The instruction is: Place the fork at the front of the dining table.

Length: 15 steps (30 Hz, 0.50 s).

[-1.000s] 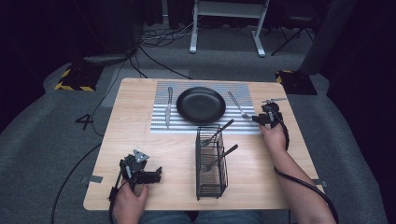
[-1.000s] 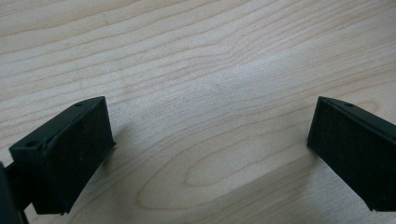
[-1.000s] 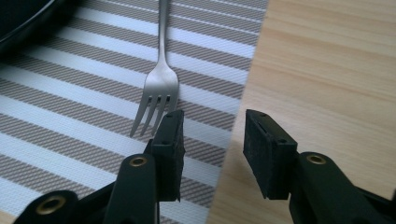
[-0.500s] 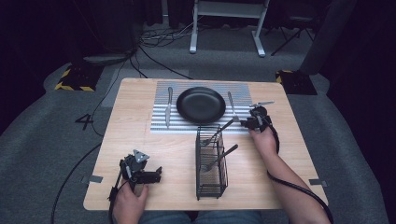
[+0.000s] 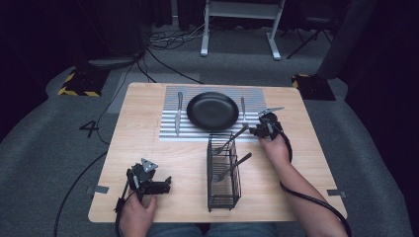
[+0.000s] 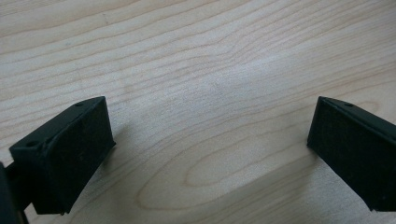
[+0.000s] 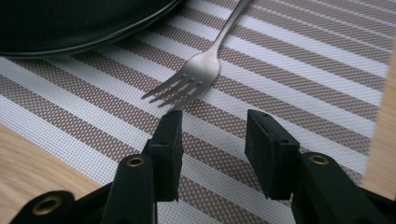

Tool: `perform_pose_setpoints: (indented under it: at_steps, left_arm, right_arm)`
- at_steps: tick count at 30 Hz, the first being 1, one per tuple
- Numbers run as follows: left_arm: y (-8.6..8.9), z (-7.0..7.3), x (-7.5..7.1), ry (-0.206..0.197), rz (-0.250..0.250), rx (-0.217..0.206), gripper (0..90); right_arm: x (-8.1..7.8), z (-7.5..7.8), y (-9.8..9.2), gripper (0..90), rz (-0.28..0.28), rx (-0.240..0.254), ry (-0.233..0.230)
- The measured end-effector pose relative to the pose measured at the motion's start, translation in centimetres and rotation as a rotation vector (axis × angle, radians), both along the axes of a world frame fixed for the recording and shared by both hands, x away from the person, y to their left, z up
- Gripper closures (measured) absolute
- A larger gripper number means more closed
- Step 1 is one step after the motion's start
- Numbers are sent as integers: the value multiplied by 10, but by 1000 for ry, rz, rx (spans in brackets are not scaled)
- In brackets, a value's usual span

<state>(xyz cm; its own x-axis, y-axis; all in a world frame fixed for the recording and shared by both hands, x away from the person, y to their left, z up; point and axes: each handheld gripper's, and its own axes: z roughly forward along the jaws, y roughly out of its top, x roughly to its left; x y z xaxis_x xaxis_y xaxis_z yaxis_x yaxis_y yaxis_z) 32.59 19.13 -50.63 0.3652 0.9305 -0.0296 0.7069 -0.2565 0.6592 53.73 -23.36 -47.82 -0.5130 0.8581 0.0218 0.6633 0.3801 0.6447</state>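
Cutlery first: I count one fork [image 7: 201, 71] and one knife [image 5: 179, 112] lying on the striped placemat [image 5: 197, 132], plus two utensils [image 5: 232, 165] standing in the wire caddy [image 5: 223, 197]. One black plate [image 5: 212, 110] sits on the mat with nothing on it; the knife is at its 9 o'clock, the fork at its 3 o'clock. My right gripper [image 7: 212, 126] hovers just behind the fork tines, jaws half apart and just opening a little, nothing between them. My left gripper [image 6: 210, 140] rests wide apart on bare table [image 5: 148, 143], at 7 o'clock from the plate.
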Motion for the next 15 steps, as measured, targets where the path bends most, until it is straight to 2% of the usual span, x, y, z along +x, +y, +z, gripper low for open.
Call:
perform_pose_setpoints:
  at_steps: [5, 10, 15]
  left_arm:
    - [0, 0, 0, 0, -1, 1, 2]
    - [0, 0, 0, 0, -1, 0, 2]
    - [0, 0, 0, 0, -1, 1, 2]
  right_arm:
    - [-12, 19, -20, 530, -7, 62, -42]
    - [-33, 49, -32, 485, 46, 94, -96]
    - [-59, 71, -43, 440, 107, 128, -129]
